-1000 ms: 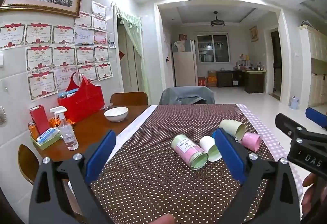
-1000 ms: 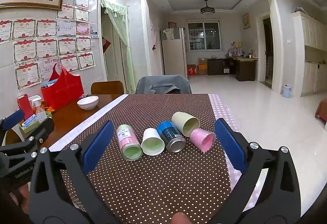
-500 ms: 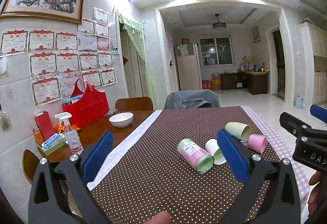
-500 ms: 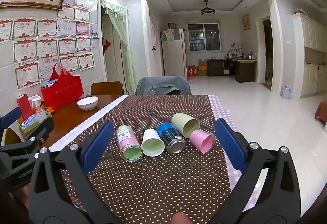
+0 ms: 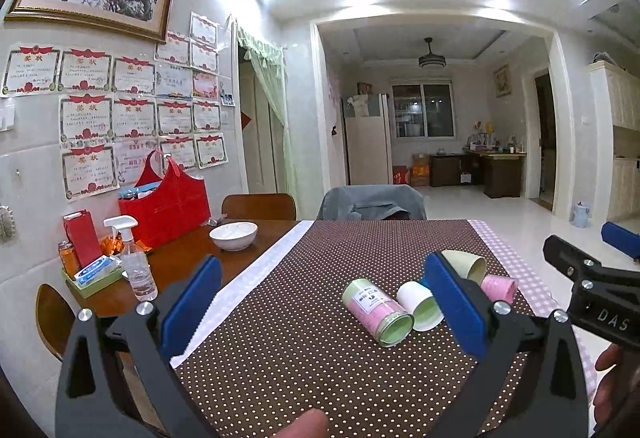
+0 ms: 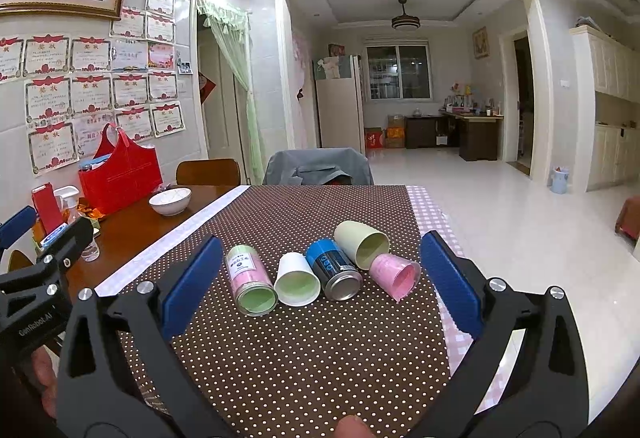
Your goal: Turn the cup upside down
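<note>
Several cups and cans lie on their sides in a row on the brown dotted tablecloth (image 6: pixel 304 350): a pink-labelled can (image 6: pixel 250 280), a white cup (image 6: pixel 297 279), a blue can (image 6: pixel 334 270), a pale green cup (image 6: pixel 362 244) and a pink cup (image 6: pixel 394 274), mouths toward me. My right gripper (image 6: pixel 320 278) is open and empty, above the table short of the row. My left gripper (image 5: pixel 320 302) is open and empty, left of the pink can (image 5: pixel 378 312) and white cup (image 5: pixel 420 304). Its right finger hides part of the row.
A white bowl (image 6: pixel 170 200), a red bag (image 6: pixel 120 174), a spray bottle (image 5: pixel 136 266) and small boxes stand on the bare wood at the left. Chairs (image 6: pixel 318 166) stand at the far end. The table's right edge (image 6: pixel 448 238) drops to the floor.
The left gripper has risen and tilted a little, so the table sits lower in its view. The right gripper has barely moved. The cups have not moved.
</note>
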{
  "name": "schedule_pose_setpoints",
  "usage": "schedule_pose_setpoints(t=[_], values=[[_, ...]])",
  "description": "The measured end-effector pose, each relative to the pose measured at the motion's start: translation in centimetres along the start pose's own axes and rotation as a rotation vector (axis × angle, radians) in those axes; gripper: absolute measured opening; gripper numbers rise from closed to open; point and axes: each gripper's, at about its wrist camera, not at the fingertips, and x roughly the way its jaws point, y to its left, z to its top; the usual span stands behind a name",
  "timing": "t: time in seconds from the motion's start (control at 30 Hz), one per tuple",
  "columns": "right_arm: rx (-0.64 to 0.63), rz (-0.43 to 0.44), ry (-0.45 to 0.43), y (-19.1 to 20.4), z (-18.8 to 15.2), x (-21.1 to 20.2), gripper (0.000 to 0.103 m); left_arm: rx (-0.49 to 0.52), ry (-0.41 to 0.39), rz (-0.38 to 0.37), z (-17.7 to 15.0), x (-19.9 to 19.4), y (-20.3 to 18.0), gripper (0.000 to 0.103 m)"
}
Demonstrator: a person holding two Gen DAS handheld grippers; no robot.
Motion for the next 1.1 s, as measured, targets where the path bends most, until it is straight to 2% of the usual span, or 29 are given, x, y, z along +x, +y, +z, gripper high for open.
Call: schedule_pose_setpoints(t=[1.1], values=[[-0.048,0.002,0.013,0.7,0.3,2.2,0.097,-0.021,0.056,-0.019,-0.5,1.7,0.0,0.099]])
